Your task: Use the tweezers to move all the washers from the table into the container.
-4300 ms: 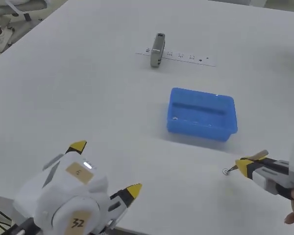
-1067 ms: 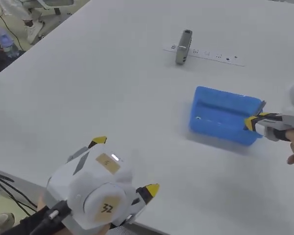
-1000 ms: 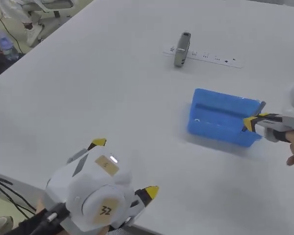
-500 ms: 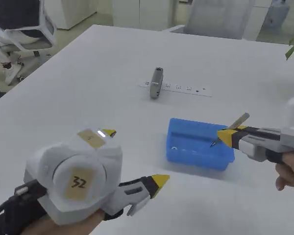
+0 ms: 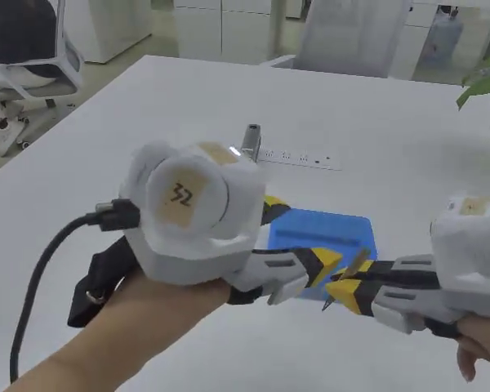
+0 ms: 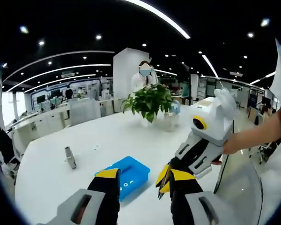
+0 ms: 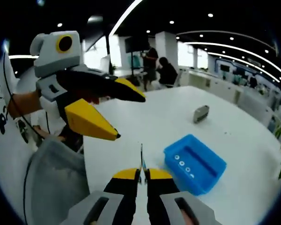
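Beyond the right hand-held gripper's (image 7: 142, 174) clamped tweezers (image 7: 141, 158) sits the container (image 7: 203, 165).

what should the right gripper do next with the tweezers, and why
Probably lower the right gripper toward the table to hunt for any leftover washer. It is shut on the tweezers, whose tips look empty and sit raised beside the blue container, where four washers lie.

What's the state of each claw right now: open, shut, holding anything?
Left claw: open, holding nothing.
Right claw: shut on the tweezers; whether the tips carry a washer cannot be told.
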`<state>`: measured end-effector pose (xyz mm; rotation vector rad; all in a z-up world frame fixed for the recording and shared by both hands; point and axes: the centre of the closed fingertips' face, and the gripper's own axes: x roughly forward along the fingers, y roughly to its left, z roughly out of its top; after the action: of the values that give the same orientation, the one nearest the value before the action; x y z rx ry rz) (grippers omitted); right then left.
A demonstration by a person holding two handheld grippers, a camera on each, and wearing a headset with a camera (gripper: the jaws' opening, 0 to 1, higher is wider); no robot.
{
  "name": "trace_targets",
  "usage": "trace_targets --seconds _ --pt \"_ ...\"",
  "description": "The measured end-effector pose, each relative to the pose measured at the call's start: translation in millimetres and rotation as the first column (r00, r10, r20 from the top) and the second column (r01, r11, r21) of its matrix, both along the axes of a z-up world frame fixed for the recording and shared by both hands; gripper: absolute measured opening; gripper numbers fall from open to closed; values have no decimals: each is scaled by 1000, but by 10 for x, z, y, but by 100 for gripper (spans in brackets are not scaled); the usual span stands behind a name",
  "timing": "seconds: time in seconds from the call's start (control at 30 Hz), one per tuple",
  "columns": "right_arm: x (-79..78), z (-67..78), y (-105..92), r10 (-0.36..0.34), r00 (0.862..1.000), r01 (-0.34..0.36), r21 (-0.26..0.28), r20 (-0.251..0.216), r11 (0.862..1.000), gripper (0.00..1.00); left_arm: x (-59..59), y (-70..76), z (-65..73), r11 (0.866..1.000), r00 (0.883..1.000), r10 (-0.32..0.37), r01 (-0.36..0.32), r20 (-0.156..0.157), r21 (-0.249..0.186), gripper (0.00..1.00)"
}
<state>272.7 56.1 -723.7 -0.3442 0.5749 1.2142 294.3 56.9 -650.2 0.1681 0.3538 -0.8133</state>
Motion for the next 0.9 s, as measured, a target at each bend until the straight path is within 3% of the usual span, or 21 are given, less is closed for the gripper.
trace_targets --seconds 0.17,0.23,0.3,0.37,0.47,0.5,0.9 --pt "-122 -58 35 78 997 -78 -8 -17 997 3 -96 -116 -97 990 989 -143 143 -35 9 10" --pt "-148 -77 28 109 994 -109 -18 -9 994 3 -172 -180 -154 977 975 -211 212 -72 -4 6" --pt "-176 -91 20 136 991 -136 -29 -9 990 3 -243 -229 -209 961 957 -276 277 -86 5 2" --pt "-185 -105 -1 158 987 -158 -51 0 986 3 -276 -259 -240 950 947 -309 312 -88 14 0" --pt "-178 -112 -23 169 986 -168 -66 10 984 3 -265 -253 -267 945 944 -319 324 -85 51 0" --pt "-166 -108 -34 170 985 -169 -71 12 983 3 -276 -255 -264 936 937 -341 346 -76 70 1" --pt "-161 -69 -65 186 982 -185 -75 14 980 3 -292 -353 -164 901 904 -426 427 -30 80 2"
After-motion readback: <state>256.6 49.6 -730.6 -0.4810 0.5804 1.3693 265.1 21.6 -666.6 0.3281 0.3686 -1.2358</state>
